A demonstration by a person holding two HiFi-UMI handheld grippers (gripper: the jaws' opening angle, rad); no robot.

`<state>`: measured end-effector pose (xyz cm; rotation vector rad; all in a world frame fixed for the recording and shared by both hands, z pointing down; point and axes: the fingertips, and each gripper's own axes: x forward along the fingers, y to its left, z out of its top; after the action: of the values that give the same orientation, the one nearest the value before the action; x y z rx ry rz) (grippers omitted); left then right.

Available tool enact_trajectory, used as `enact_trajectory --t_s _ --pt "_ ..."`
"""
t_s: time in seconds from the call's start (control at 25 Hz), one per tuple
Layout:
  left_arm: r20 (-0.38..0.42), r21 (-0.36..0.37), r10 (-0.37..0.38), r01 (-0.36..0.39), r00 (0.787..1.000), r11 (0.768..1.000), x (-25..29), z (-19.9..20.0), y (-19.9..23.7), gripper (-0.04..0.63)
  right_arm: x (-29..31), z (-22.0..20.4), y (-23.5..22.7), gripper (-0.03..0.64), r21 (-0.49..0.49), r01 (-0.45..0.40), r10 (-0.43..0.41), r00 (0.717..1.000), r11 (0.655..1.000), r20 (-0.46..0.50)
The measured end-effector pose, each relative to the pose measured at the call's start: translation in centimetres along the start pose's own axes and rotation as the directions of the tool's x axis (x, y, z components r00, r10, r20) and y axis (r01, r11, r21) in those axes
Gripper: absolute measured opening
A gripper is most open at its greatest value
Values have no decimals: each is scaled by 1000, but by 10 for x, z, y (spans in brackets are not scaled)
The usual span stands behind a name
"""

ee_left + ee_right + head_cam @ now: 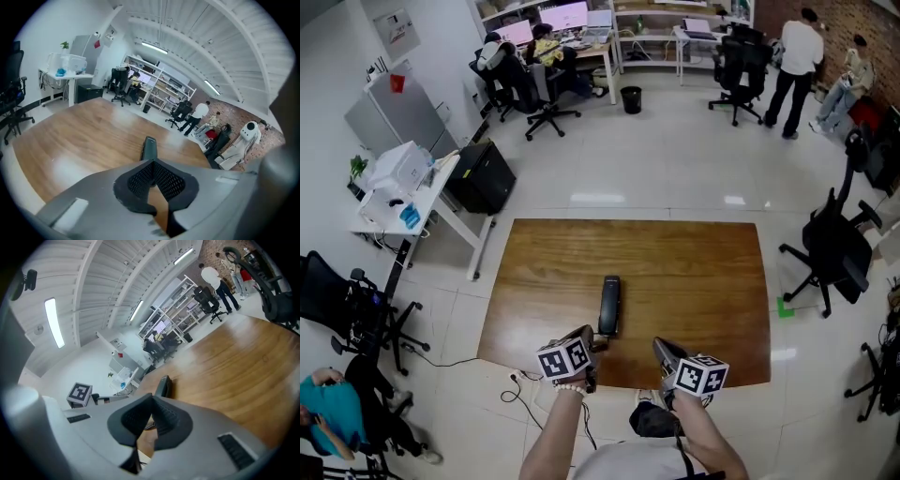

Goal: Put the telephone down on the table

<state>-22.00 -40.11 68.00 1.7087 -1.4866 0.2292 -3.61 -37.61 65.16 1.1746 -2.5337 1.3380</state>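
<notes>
- Two grippers are seen at the near edge of the desk [694,272]: the left gripper [596,345] and the right gripper [662,347], side by side and both pointed away from the person.
- One telephone [609,305], dark and slim, is seen lying flat on the wood. It runs lengthwise away from the person, close to the front edge and somewhat left of the middle.
- In the left gripper view the jaws are shown together, with the mesh pads meeting at the tips and nothing clamped between them. The telephone lies just beyond those tips, its near end hidden behind them.
- In the right gripper view the jaws are likewise brought together on nothing. The telephone is seen ahead and to one side, clearly apart from them.
- The setting-down step is judged to be done, since the telephone rests on the desk and is gripped by neither pair of jaws. Only the clearing away of the grippers appears to be left.
- For the next move, the left gripper would have to be drawn back or lifted straight off, so that the near end of the telephone is not nudged or dragged toward the edge. No further grasp is thought to be called for.
</notes>
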Motion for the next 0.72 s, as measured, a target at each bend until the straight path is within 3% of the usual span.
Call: enact_trajectory --t_s 0.16,0.4,0.72 --pt "29 42 -30 28 999 999 -47 -24 -6 0 -21 -5 16 3 -23 0 1 999 1000 33" --pt "82 40 -78 75 994 996 -122 -62 -12 0 -67 -26 42 3 -58 12 -7 997 998 73" --pt "29 90 -95 92 995 992 -189 -127 -16 0 -133 -85 88 3 -109 34 -23 995 993 98"
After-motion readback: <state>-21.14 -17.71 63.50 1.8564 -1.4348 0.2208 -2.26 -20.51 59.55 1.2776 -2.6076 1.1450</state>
